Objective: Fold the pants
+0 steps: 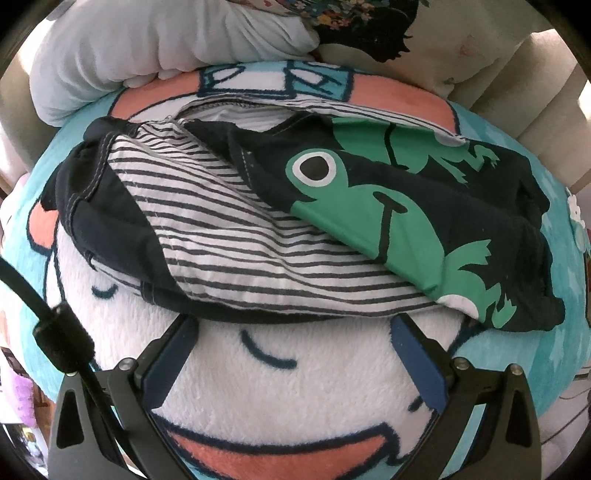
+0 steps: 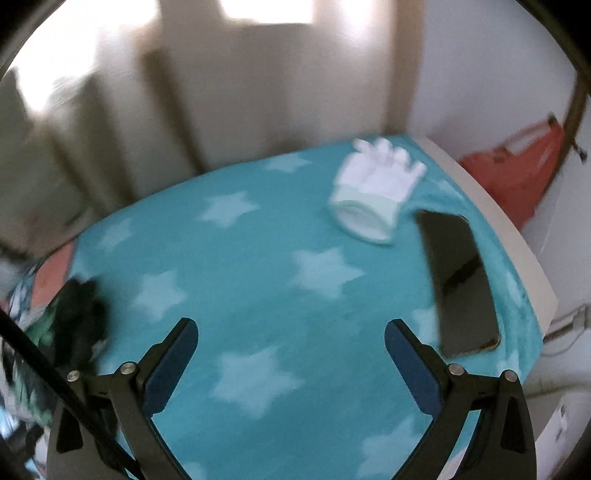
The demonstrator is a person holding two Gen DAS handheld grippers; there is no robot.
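The pants (image 1: 461, 206) are dark navy with green frog prints and a navy-and-white striped lining (image 1: 221, 236). They lie crumpled across a plush cartoon blanket (image 1: 295, 398) in the left wrist view. My left gripper (image 1: 291, 325) is open and empty, its fingertips just short of the pants' near edge. My right gripper (image 2: 291, 328) is open and empty above a teal blanket with white stars (image 2: 258, 258). A dark bunch of the pants (image 2: 81, 317) shows at the left edge of the right wrist view, blurred.
A white rolled duvet (image 1: 147, 48) and a floral pillow (image 1: 369, 29) lie behind the pants. A white glove (image 2: 373, 192) and a black phone (image 2: 461, 280) lie on the starred blanket near its right edge. Curtains (image 2: 258, 92) hang behind; a red bag (image 2: 517, 173) sits at right.
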